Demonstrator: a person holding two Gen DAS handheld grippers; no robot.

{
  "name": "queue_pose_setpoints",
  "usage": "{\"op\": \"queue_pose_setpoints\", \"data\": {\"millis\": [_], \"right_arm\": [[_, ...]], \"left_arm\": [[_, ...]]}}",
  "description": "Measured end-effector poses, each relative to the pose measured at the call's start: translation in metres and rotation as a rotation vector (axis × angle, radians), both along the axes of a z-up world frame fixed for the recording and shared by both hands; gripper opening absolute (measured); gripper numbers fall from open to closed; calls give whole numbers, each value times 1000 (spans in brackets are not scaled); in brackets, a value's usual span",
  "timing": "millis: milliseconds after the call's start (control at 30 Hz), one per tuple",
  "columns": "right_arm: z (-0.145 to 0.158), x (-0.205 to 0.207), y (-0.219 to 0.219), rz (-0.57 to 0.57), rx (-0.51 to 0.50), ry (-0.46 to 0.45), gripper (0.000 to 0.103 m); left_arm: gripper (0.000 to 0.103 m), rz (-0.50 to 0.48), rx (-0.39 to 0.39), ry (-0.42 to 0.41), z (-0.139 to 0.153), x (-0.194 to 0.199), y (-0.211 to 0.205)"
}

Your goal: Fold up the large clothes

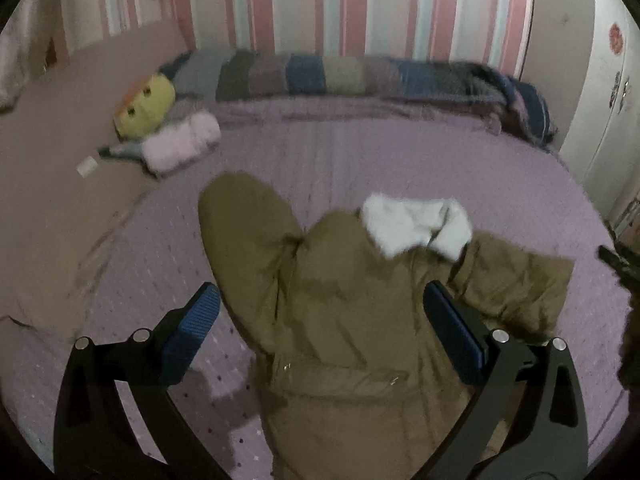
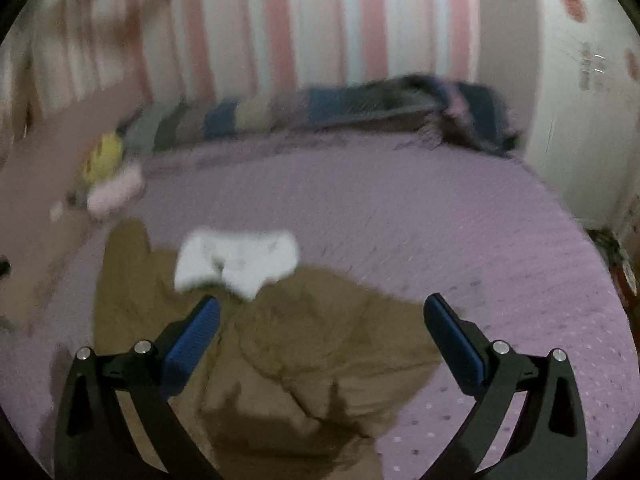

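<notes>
Brown coat (image 1: 344, 320) with white fur collar (image 1: 416, 224) is spread on the purple bed (image 1: 360, 160); left gripper (image 1: 320, 320) and right gripper (image 2: 320, 332) are held above it, fingers apart, collar at 12 o'clock.

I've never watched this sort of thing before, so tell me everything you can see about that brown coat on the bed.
The brown coat is a padded, puffy-looking garment in olive brown with a white fluffy collar. It lies spread out and rumpled on the purple bedspread, collar pointing toward the far wall. One sleeve sticks out to the left, the other to the right. Both grippers hover above it, open, and nothing is gripping it.
</notes>
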State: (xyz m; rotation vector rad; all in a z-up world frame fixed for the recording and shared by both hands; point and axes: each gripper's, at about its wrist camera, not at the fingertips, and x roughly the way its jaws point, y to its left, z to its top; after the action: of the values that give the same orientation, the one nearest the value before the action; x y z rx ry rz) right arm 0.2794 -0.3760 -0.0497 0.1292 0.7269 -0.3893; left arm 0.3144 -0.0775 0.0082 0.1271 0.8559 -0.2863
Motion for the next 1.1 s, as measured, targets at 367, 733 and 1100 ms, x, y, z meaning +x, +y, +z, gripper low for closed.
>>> {"op": "queue_pose_setpoints", "data": {"millis": [367, 733, 1100], "right_arm": [[-187, 106, 27, 46, -8, 302, 101], [-198, 122, 14, 75, 6, 310, 30], [-119, 121, 92, 357, 296, 0, 13]], "left_arm": [[100, 43, 74, 158, -160, 46, 10], [100, 13, 77, 142, -189, 50, 15], [100, 4, 56, 15, -142, 25, 39]]}}
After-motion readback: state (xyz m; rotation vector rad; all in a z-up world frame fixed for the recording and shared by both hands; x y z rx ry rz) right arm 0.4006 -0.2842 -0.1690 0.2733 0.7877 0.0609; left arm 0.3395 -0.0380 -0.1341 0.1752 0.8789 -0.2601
